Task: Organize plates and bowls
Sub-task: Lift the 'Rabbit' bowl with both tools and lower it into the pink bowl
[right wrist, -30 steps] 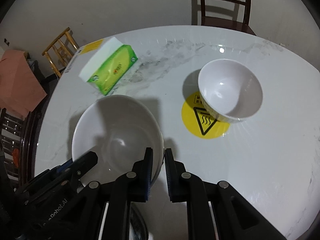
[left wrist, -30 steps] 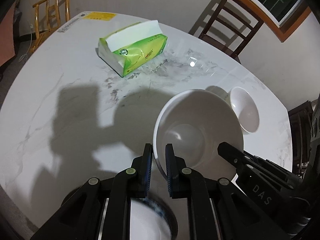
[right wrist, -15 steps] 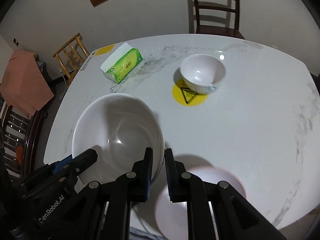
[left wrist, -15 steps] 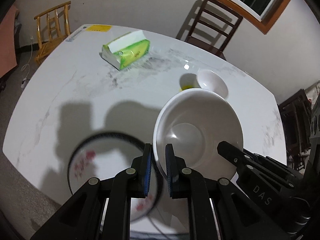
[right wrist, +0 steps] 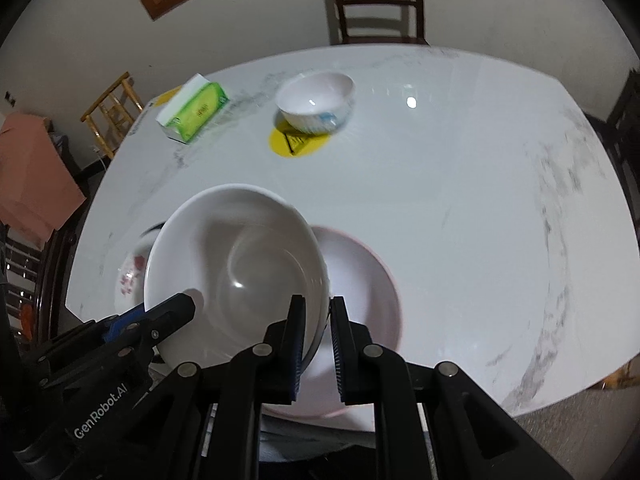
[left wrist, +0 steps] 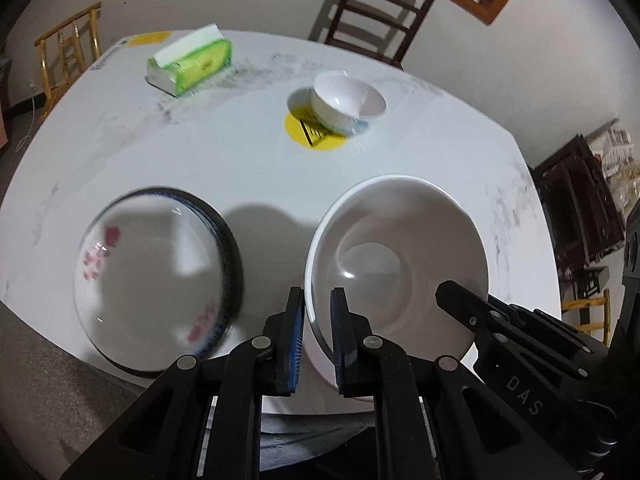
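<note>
I have both grippers clamped on opposite rims of the bowl: glazed, slippery, breakable, so grip stays firm.

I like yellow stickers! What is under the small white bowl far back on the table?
A round yellow warning sticker on the white marble table lies partly under the small white bowl. The part beneath the bowl's base is covered, so its whole symbol cannot be seen.

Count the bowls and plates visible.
4: large white bowl held by both tools; small bowl on the yellow sticker; flowered plate left; pink-rimmed plate right. Others may be hidden.
</note>
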Tool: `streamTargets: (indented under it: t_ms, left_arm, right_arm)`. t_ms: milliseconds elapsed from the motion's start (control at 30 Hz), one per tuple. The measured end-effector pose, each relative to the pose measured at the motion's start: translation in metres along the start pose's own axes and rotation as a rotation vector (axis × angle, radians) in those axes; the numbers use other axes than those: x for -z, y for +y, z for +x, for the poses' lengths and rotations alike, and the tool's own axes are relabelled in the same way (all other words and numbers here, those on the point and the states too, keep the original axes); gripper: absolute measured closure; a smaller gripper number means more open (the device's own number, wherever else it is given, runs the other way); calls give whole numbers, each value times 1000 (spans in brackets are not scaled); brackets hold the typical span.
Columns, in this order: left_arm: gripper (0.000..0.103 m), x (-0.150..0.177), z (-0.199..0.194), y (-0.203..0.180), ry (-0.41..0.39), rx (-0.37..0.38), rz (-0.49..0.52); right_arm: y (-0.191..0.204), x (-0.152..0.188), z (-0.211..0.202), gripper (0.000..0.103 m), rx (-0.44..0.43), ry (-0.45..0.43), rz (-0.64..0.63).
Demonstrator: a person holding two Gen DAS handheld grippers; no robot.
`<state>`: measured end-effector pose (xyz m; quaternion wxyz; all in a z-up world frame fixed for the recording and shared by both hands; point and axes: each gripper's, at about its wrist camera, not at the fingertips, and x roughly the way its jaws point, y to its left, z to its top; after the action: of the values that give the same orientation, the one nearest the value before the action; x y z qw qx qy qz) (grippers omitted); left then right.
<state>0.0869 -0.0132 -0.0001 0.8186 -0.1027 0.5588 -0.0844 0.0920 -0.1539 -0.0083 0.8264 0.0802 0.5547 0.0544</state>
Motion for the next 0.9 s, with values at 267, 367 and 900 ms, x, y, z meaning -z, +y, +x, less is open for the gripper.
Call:
streamTargets:
  t_ms: [267, 367, 900]
  left_arm:
    - [93, 16, 35, -12, 60, -21, 13]
    - [93, 20, 48, -13, 76, -33, 16]
    - [93, 22, 65, -12, 101, -39, -24]
  right_arm:
    - [-21, 14, 28, 90, 11, 51, 36]
    - [-24, 17, 40, 90, 12, 65, 47]
    - [-21, 19, 47, 87, 58, 51, 5]
